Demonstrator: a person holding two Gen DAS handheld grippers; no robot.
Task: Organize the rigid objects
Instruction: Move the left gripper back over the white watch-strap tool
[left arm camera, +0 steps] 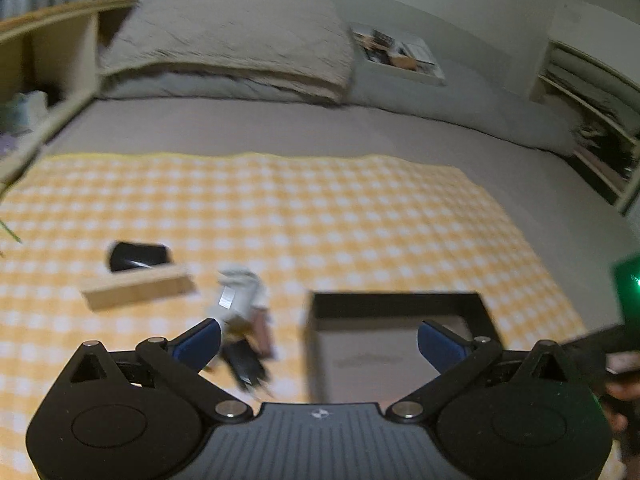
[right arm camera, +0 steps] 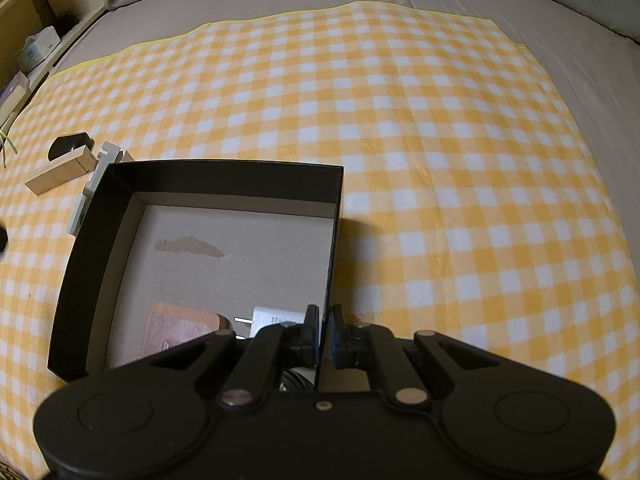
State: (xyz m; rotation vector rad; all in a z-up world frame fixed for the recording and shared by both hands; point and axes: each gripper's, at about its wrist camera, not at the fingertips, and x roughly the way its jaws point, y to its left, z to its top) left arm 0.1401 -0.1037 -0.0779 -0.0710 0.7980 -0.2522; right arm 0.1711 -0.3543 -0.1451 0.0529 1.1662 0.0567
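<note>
A black open box (right arm camera: 224, 184) with a grey floor lies on the yellow checked cloth (right arm camera: 440, 140). Inside it are a pinkish-brown flat item (right arm camera: 180, 328) and a white plug (right arm camera: 276, 318). My right gripper (right arm camera: 325, 332) is shut on the box's right wall, one finger on each side. In the blurred left wrist view, my left gripper (left arm camera: 320, 336) hangs wide open above the cloth with nothing between its fingers, the box (left arm camera: 396, 302) just ahead to its right. Left of the box lie a white item (left arm camera: 240, 292), a dark item (left arm camera: 246, 364), a wooden block (left arm camera: 138, 286) and a black oval object (left arm camera: 138, 256).
The cloth covers a grey bed with a pillow (left arm camera: 240, 40) and a book-like white box (left arm camera: 400, 56) at the far end. Wooden shelves (left arm camera: 52, 60) run along the left side and more shelving (left arm camera: 592, 112) stands at the right. A hand (left arm camera: 620, 392) shows at the right edge.
</note>
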